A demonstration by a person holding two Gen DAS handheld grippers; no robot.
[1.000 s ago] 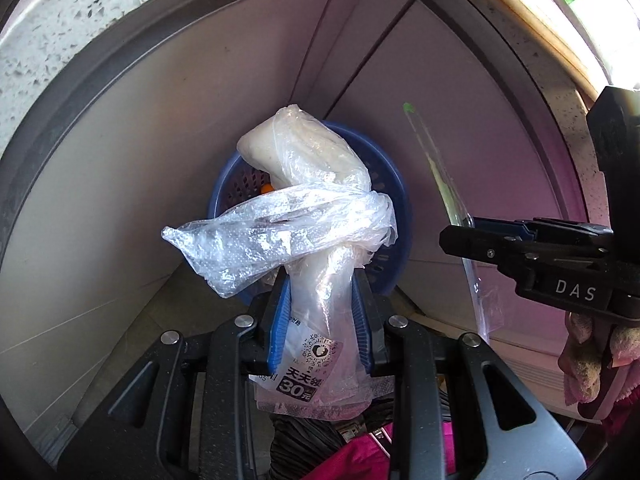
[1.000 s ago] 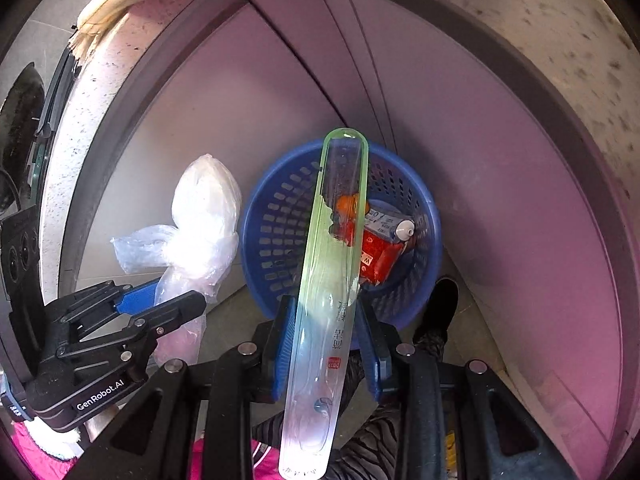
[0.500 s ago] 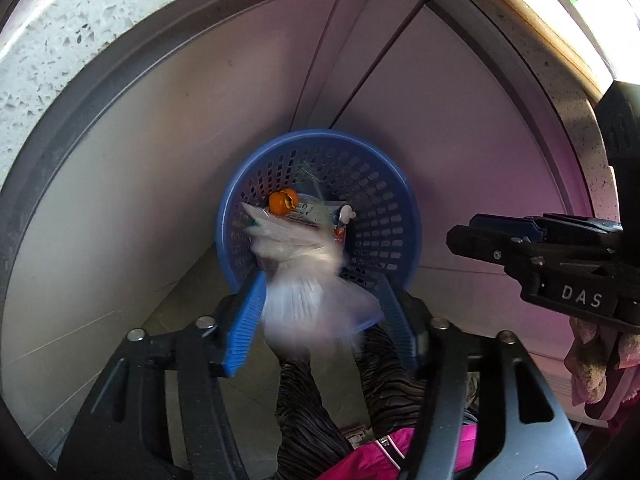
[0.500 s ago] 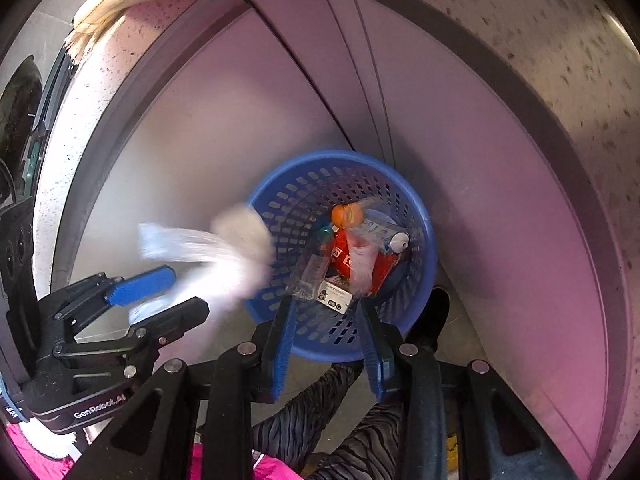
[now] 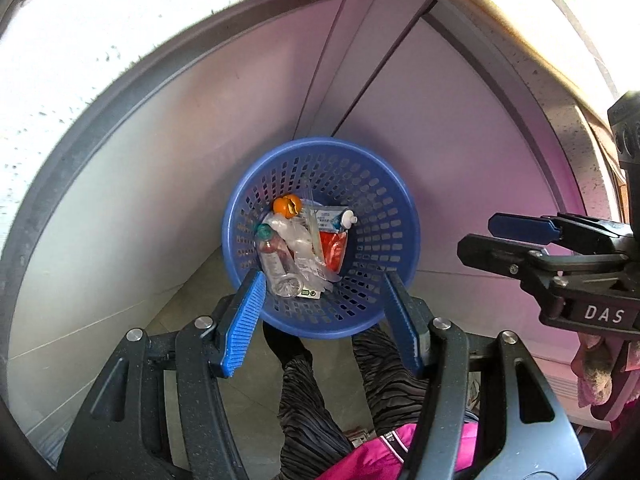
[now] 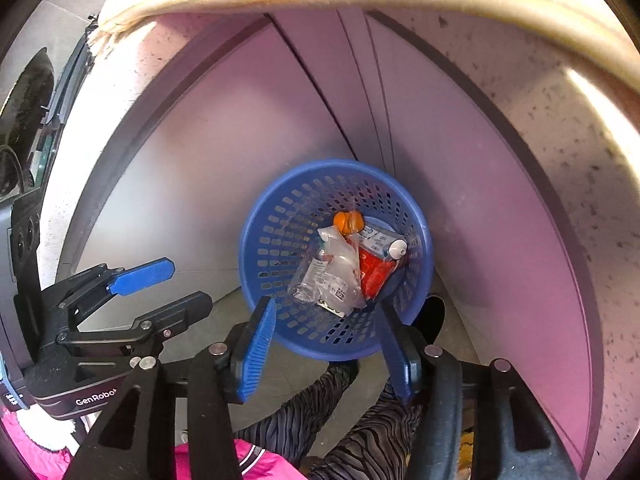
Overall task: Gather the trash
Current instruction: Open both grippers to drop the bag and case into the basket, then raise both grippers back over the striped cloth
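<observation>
A blue perforated basket (image 5: 384, 184) is seen standing on the floor in a corner of lilac cabinet panels (image 5: 452, 152). The left gripper (image 5: 322, 312) is held above the basket's near rim, its jaws spread wide and nothing gripped between them. The right gripper (image 6: 326, 334) is likewise held above the near rim, jaws spread wide and empty; it is also visible from the side in the left wrist view (image 5: 516, 236).

The trash is found inside the basket: a crumpled clear plastic bag (image 5: 298, 240), a clear plastic bottle (image 5: 276, 268) lying beside it, an orange peel (image 5: 286, 205) toward the back, and a red and white carton (image 5: 334, 236) with a white cap. In the right wrist view the bag (image 6: 338, 268) is seen lying across the bottle and touching the carton (image 6: 376, 264).
</observation>
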